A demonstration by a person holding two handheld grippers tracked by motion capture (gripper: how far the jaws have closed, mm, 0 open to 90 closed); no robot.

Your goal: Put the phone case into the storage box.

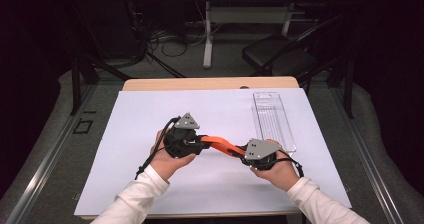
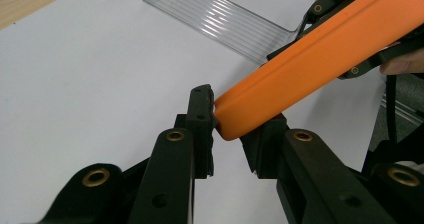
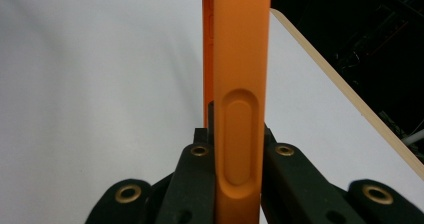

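Note:
A long orange bar hangs just above the white sheet, held between both grippers. My left gripper is shut on its left end. In the left gripper view the rounded tip of the orange bar sits pinched between the two black pads of the left gripper. My right gripper is shut on the other end. Seen from the right gripper, the orange bar rises straight from its jaws, with an oval recess facing the camera. The right gripper also appears far off in the left gripper view.
A clear plastic tray with a ribbed floor lies empty at the right back of the sheet, just beyond the right hand; the tray also shows past the left jaws. The wooden table edge runs behind. A black chair stands beyond.

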